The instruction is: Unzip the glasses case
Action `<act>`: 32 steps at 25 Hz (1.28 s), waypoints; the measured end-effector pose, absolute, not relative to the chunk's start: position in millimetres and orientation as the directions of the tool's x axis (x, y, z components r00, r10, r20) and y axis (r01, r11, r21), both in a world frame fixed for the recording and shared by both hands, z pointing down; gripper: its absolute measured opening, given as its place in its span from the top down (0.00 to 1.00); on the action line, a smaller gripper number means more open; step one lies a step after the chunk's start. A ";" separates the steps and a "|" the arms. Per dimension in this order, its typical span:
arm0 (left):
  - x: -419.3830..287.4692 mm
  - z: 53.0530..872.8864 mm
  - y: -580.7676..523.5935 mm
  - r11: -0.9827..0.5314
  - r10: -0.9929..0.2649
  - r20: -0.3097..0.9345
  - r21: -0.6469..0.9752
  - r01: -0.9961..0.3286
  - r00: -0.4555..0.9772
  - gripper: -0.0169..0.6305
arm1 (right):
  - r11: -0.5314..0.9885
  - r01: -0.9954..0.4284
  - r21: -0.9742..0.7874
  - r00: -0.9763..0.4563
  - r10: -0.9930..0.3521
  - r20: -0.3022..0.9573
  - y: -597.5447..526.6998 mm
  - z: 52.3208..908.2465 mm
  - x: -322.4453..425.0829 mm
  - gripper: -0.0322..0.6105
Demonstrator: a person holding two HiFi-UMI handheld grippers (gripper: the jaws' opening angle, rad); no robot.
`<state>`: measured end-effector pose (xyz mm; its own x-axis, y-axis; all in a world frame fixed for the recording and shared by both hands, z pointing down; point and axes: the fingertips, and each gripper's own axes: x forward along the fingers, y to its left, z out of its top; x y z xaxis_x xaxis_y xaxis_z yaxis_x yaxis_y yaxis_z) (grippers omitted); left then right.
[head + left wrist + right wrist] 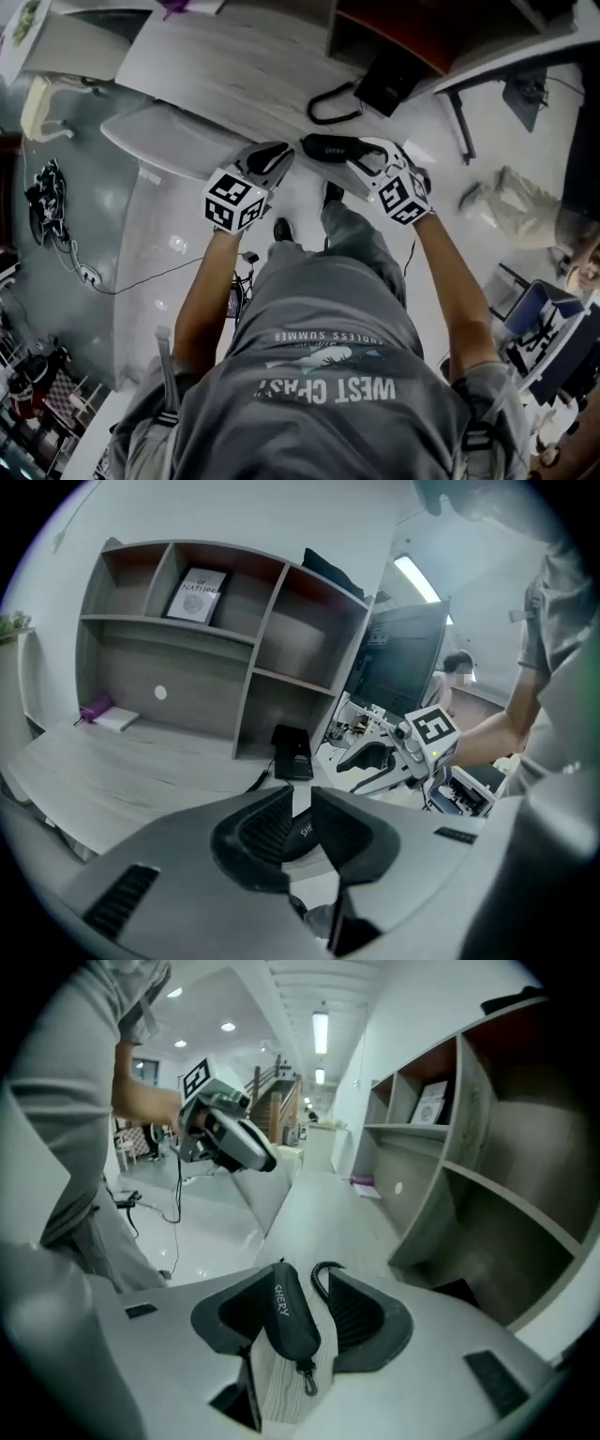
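Note:
A black zipped glasses case (333,147) lies at the front edge of the pale wooden desk (234,66). My left gripper (272,159) sits just to its left and my right gripper (370,155) just to its right, both at the case's ends. In the right gripper view the case (291,1316) lies between the open jaws, leaning on the left pad, apart from the right one, its metal clip (307,1382) toward the camera. In the left gripper view the jaws stand a narrow gap apart with nothing between them, and the case (302,834) shows just beyond the tips.
A black box (384,84) with a looped black cable (328,103) lies farther back on the desk. A wooden shelf unit (234,639) with a book (195,594) stands behind, a dark monitor (398,663) beside it. The person's legs (347,234) are under the desk edge.

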<state>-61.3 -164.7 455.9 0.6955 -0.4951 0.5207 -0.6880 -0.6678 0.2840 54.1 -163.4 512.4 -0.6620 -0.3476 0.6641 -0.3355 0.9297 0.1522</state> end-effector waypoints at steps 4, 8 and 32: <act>-57.2 479.3 -165.6 -0.653 -0.475 0.557 0.296 -0.697 0.682 0.87 | 0.957 -0.202 0.207 -0.619 -0.289 0.730 -159.3 552.6 52.6 0.58; -52.4 502.4 -165.4 -0.654 -0.442 0.589 0.304 -0.692 0.676 0.84 | 0.971 -0.085 0.225 -0.580 -0.232 0.781 -156.1 591.7 55.3 0.50; -45.4 588.0 -180.3 -0.723 -0.349 0.746 0.171 -0.669 0.567 0.77 | 0.963 -0.011 -0.269 -0.656 0.196 0.729 -159.6 648.6 65.8 0.49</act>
<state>-45.4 -180.3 588.0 0.5673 -0.3486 0.7461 -0.6692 -0.7231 0.1710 65.8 -159.6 648.6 -0.6561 0.1960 0.7288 -0.0115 0.9630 -0.2693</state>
